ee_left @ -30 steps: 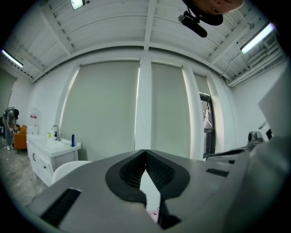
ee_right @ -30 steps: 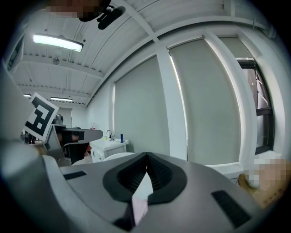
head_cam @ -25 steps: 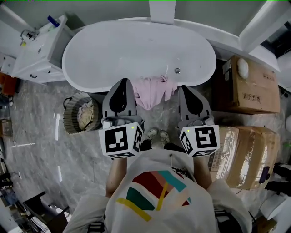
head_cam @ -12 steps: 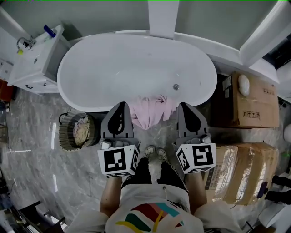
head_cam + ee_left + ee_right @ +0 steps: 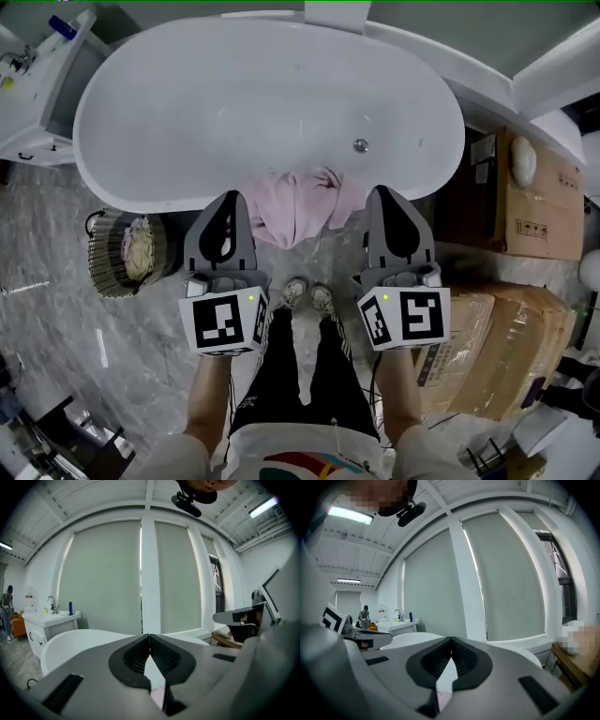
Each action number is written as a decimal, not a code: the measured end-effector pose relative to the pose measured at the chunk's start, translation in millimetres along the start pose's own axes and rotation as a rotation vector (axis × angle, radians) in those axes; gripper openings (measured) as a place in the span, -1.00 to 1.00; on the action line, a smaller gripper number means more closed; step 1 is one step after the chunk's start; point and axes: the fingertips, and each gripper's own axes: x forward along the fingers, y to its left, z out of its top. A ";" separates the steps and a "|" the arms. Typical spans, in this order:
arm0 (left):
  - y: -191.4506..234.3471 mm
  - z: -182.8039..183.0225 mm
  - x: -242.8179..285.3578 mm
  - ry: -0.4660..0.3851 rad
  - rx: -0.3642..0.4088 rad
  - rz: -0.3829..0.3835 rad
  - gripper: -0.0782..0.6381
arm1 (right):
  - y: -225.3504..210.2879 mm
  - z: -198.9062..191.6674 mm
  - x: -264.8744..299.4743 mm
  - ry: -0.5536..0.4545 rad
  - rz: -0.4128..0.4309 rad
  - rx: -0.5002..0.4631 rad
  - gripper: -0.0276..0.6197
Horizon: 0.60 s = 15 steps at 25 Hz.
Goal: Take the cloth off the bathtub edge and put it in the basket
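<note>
Both grippers are coming lower than a second ago, and the bathtub is filling more of the head view. The left gripper and the right gripper are pointing at the tub's near edge, one on each side of the pink cloth. The cloth is hanging bunched over the middle of that near edge, touching neither gripper. In the left gripper view the left gripper is showing its jaws pressed together with nothing between them. In the right gripper view, the right gripper is closed and empty in the same way. The basket is standing on the floor by the tub's near left edge, just left of the left gripper, and already holding something pale.
</note>
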 end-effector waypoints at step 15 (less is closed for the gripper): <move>2.7 -164.6 28.7 0.118 -0.086 0.048 -0.73 | -1.7 -153.9 42.6 0.086 0.034 0.037 -0.88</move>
